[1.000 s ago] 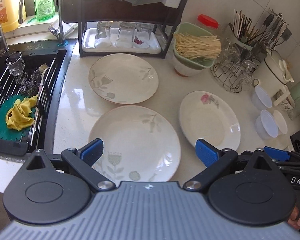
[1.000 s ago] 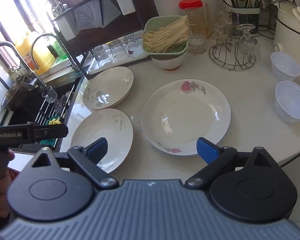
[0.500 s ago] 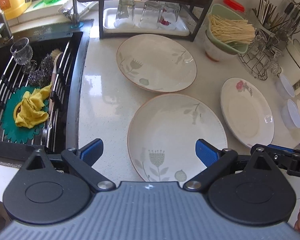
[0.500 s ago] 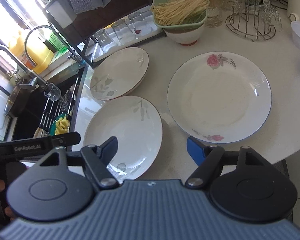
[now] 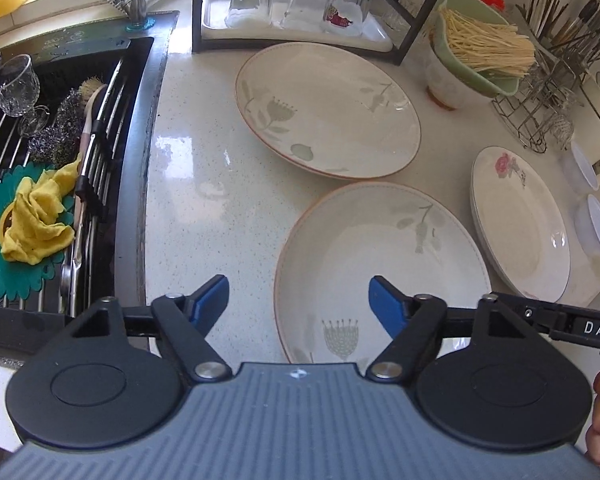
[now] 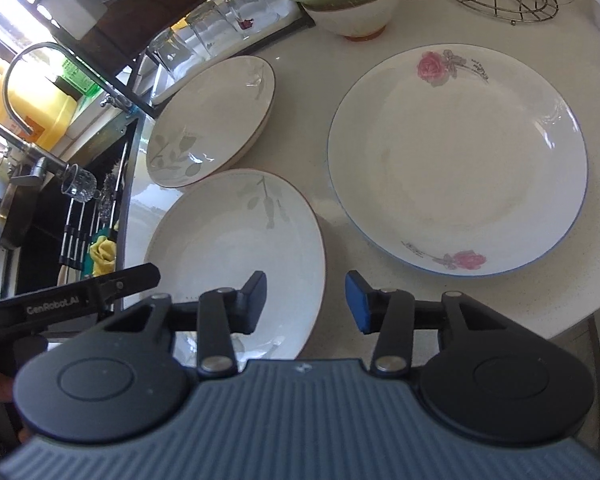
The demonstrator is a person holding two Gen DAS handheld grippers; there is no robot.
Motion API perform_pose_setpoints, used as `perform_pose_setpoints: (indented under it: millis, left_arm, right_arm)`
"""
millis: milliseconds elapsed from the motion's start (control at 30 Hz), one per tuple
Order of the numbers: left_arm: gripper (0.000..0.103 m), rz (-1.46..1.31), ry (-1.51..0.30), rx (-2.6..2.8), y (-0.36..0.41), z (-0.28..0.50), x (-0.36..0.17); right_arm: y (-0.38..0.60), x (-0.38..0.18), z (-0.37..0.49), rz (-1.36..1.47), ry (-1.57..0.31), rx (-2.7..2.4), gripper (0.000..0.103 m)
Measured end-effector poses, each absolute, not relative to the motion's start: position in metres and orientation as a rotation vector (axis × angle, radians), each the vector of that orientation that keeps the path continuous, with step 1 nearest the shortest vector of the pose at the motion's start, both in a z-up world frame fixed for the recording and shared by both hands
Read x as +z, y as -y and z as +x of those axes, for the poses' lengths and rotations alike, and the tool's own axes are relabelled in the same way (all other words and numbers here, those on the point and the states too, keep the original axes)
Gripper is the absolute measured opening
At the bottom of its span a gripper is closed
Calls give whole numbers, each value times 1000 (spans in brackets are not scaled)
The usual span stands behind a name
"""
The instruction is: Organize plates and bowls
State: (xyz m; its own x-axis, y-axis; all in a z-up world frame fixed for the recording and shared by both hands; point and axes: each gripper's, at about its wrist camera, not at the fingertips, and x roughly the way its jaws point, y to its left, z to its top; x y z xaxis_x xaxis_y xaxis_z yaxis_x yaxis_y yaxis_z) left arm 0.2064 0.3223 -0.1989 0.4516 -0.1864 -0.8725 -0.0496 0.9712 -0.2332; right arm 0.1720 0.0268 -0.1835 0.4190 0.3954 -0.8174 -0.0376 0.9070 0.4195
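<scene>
Three plates lie on the white counter. A near leaf-patterned plate (image 5: pixel 380 264) lies just ahead of my left gripper (image 5: pixel 298 300), which is open and empty over its near-left rim. A far leaf-patterned plate (image 5: pixel 328 108) lies behind it. A rose-patterned plate (image 5: pixel 520 224) lies to the right. In the right wrist view my right gripper (image 6: pixel 306 300) is open and empty above the right rim of the near leaf plate (image 6: pixel 236 248), with the rose plate (image 6: pixel 456 160) to its right and the far leaf plate (image 6: pixel 212 120) behind.
A black sink (image 5: pixel 40 168) with a rack, a glass and a yellow cloth is on the left. A shelf tray with upturned glasses (image 5: pixel 300 4) stands at the back. A green bowl of sticks (image 5: pixel 480 48), a wire rack (image 5: pixel 540 112) and plastic tubs (image 5: pixel 596 224) are on the right.
Both grippers have moved forward and down toward the plates. The right gripper's jaws have narrowed somewhat but stay open. The left gripper has shifted left toward the sink edge.
</scene>
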Motion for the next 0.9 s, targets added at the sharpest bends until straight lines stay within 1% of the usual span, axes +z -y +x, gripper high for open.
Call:
perform_pose_setpoints:
  millis: [67,100,133,167,200,267,367,433,533,567,600,733,900]
  left_arm:
    - [67,-254,-1106,-97,-325,210,-205]
    - [65,-260,-1109,-97,-326,212,-208]
    - [64,-267,-1113,-95,-328,214,-211]
    - [61,-276,-1114,-98,-329,215,-214]
    - [59,-288,-1111,-103,-330,215,-216]
    - [55,-301,-1109,-99,-331,216,-221]
    - [49,-322,-1100,-109,-331,217,-224]
    - [45,-327,-1098,-115,-330,217,-226]
    - [45,-344,-1094,-129,-331,218,-232]
    - [45,-352,-1094,-133,-331,218,-234]
    - [44,-359,-1094,-134,-331,218,-236]
    - [45,-396,-1087,-162,-331,219,-236]
    - [45,-364,-1094,-156,-325,220,-234]
  right_arm:
    - [-28,-187,174,381,-1107,295,47]
    - [-30,-188,174,374,-1102,296,46]
    - [-32,-190,174,359,-1096,294,44]
    - [-34,-191,175,339,-1092,290,36]
    - [-35,-193,176,321,-1095,287,31]
    - [-37,-195,176,309,-1095,287,29]
    - [-37,-197,176,285,-1088,285,23]
    - [-35,-199,177,297,-1088,286,21]
    - [-33,-202,178,303,-1086,293,18]
    - [-33,-203,178,292,-1087,291,14]
    - [-34,-204,178,284,-1082,292,13]
    - [-30,-208,178,325,-1077,302,13]
    - [-20,-213,180,424,-1096,319,13]
